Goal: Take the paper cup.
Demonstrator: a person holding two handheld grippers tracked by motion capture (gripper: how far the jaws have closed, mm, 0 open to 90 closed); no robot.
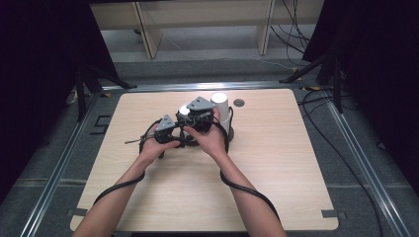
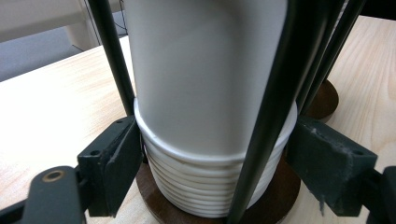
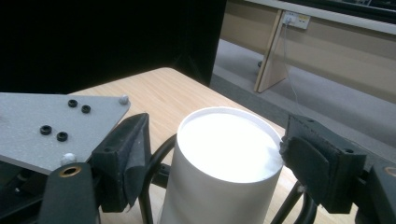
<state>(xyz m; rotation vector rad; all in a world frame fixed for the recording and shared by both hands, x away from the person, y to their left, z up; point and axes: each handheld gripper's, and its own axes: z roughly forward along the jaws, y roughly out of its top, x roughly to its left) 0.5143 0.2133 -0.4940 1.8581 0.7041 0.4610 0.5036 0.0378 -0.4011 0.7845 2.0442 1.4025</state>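
Roughly ten nested white cups (image 2: 205,140) fill one wire holder (image 2: 273,121).

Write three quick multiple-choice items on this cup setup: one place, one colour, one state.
1. Where does the cup stack stand?
A. on a round brown base
B. in a grey tray
C. straight on the floor

2. What colour are the cups?
A. red
B. white
C. clear

3. How are the cups oriented?
A. lying on their sides
B. mouth up
C. mouth down

Key:
1 A: in the left gripper view the cup stack sits on a round brown base on the table.
2 B: the cup walls are plain white in both gripper views.
3 C: the rolled rims are stacked at the bottom, and the right gripper view shows a closed flat end on top.
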